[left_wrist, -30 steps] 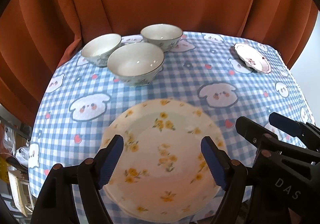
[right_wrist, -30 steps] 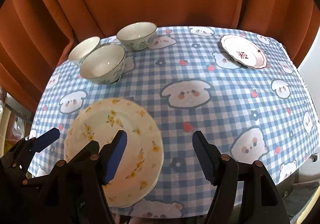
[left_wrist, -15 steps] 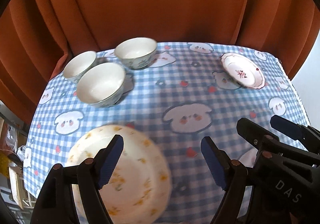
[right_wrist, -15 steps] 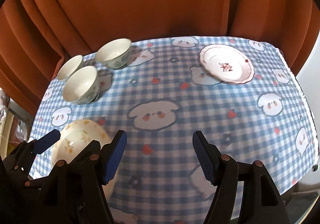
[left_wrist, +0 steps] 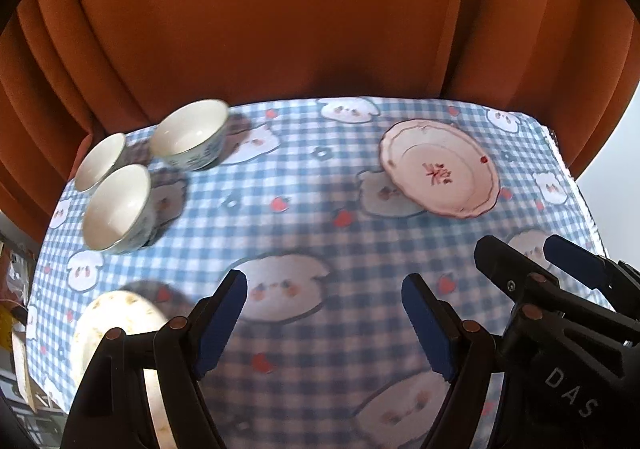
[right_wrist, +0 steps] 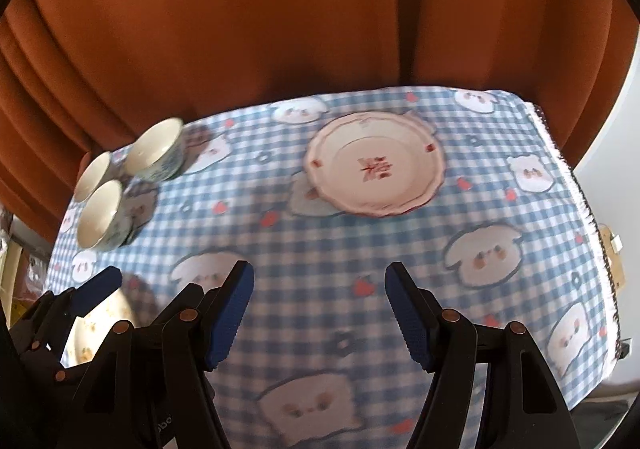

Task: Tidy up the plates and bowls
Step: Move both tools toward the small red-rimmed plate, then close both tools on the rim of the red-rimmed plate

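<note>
A white plate with a red motif and scalloped rim (left_wrist: 440,168) (right_wrist: 374,165) lies at the far right of the checked tablecloth. Three white bowls (left_wrist: 188,135) (left_wrist: 117,207) (left_wrist: 100,161) stand together at the far left; they also show in the right wrist view (right_wrist: 157,148). A yellow-flowered plate (left_wrist: 116,323) (right_wrist: 90,329) lies at the near left, partly hidden by the fingers. My left gripper (left_wrist: 324,323) is open and empty above the cloth. My right gripper (right_wrist: 319,313) is open and empty, well short of the red-motif plate.
An orange curtain (left_wrist: 280,17) hangs close behind the table. The blue checked tablecloth with puppy prints (right_wrist: 480,257) covers the table, whose right edge (right_wrist: 576,209) drops off. My right gripper also shows at the right of the left wrist view (left_wrist: 532,265).
Both grippers swung to the right, away from the yellow-flowered plate. The red-motif plate moved towards the middle of both views. Both stayed open.
</note>
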`<control>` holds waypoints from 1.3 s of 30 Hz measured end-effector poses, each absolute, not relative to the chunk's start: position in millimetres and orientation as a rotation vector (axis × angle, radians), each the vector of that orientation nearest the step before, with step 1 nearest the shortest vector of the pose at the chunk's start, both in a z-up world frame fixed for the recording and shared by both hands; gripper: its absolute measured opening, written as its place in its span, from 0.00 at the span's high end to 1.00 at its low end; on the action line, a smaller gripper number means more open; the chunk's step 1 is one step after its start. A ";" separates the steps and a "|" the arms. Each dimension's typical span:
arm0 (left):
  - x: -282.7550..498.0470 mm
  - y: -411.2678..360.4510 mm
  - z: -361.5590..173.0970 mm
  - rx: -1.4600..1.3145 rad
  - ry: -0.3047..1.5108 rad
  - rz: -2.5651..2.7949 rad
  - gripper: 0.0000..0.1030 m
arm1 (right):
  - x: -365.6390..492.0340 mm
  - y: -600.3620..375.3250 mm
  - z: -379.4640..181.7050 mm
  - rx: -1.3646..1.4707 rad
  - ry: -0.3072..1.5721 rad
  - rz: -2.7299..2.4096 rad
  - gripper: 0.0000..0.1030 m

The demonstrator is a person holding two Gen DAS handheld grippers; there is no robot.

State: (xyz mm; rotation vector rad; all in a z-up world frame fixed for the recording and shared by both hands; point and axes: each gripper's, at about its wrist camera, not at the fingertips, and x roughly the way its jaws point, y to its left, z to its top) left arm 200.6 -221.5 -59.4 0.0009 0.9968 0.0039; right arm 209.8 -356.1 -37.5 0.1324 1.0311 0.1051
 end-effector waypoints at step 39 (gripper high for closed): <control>381.0 -317.5 -159.0 -0.010 1.064 0.039 0.29 | 403.6 -452.6 -152.3 0.089 1.130 0.092 0.29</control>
